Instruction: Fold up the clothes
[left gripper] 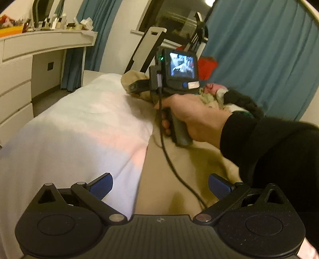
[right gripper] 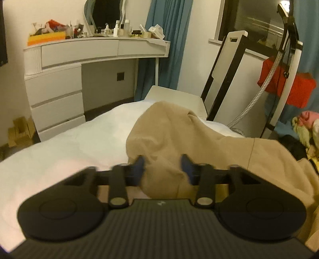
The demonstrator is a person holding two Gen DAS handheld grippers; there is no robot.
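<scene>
Gripping one tan garment (right gripper: 165, 129), right gripper (right gripper: 162, 169) fingers part-closed; left gripper (left gripper: 160, 186) fingers wide, empty.

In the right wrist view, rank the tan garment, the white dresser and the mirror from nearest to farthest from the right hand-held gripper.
1. Tan garment: between the right hand-held gripper's fingers, centre.
2. White dresser: beyond the bed, left.
3. Mirror: on top of the dresser, against the wall, upper left.

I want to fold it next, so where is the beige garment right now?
In the right wrist view, the beige garment lies bunched on the white bedsheet, right of centre, a fold between the right hand-held gripper fingers.
</scene>
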